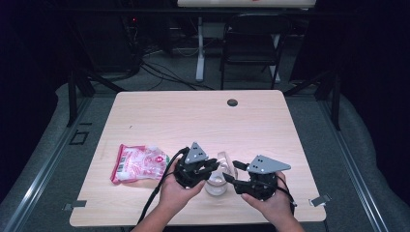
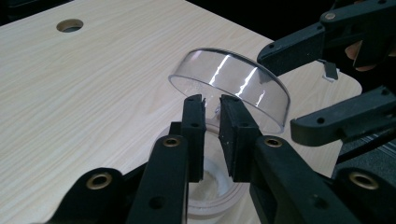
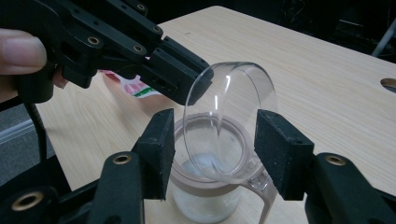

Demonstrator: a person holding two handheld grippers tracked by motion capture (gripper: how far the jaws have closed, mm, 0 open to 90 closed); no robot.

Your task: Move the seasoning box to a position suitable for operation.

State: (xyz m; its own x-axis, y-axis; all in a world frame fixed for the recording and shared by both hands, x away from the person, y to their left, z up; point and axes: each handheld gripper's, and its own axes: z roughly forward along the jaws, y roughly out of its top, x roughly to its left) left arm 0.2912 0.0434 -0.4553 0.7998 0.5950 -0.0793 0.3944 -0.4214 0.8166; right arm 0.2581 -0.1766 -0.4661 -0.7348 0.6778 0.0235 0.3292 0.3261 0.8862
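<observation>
honestly that clear lid (image 2: 233, 86) could slip and drop onto the jar (image 3: 210, 186): left gripper (image 2: 212, 100) fingers only pinch its 6 o'clock rim, right gripper (image 3: 212, 154) fingers released.

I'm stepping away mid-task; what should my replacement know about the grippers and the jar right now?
Left gripper: jaws nearly shut on the rim of the clear lid, holding it tilted above the jar.
Right gripper: jaws open on either side of the jar and lid, pressing neither.
Jar stands on the table near its front edge; red-and-white packet lies to its left.
Done: lid lifted off the jar.
Left: probably setting the lid aside and dealing with the packet.
</observation>
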